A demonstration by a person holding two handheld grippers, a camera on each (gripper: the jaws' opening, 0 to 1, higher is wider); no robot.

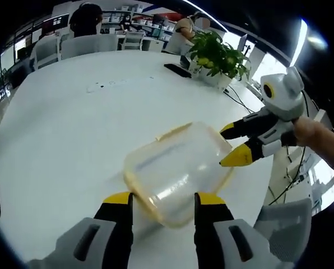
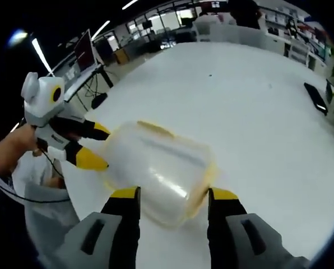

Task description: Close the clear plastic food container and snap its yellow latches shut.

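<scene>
The clear plastic container (image 1: pixel 178 168) with yellow rim and latches lies on the white table (image 1: pixel 72 129), its lid on. A yellow latch (image 1: pixel 172 133) shows on its far side; whether it is snapped I cannot tell. My left gripper (image 1: pixel 164 198) is open, its yellow tips on either side of the container's near end. My right gripper (image 1: pixel 232 143) comes in from the right, open, its tips at the container's right corner. In the right gripper view the container (image 2: pixel 161 168) sits just ahead of my open right gripper (image 2: pixel 174 194), with the left gripper (image 2: pixel 95 144) at its left end.
A potted plant (image 1: pixel 214 56) and a flat black item (image 1: pixel 178 70) stand at the table's far side, with chairs and a person beyond. A hand (image 1: pixel 318 140) holds the right gripper. The table edge (image 2: pixel 72 185) runs close to the container's left.
</scene>
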